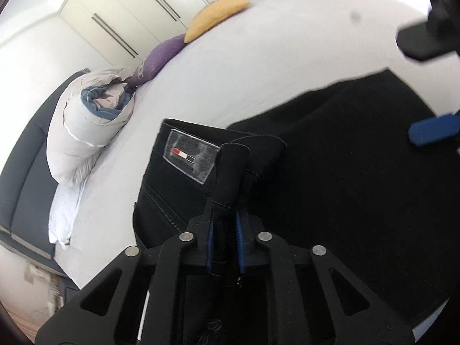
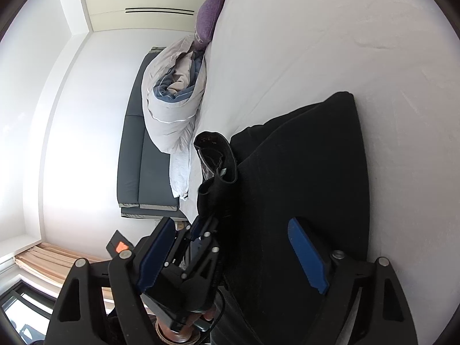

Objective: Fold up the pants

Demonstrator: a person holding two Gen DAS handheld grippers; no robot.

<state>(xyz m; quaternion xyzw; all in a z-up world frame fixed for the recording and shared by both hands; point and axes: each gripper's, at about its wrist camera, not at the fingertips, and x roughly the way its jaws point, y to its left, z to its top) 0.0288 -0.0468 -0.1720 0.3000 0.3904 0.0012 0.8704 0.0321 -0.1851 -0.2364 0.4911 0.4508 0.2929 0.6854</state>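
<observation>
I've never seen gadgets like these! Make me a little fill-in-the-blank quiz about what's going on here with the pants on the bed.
1. The left gripper is clamped on the ____ pants.
2. The right gripper has its jaws ____.
3. Next to the yellow cushion lies a ____ one.
4. The bed sheet is ____.

Missing words: black; open; purple; white
</observation>
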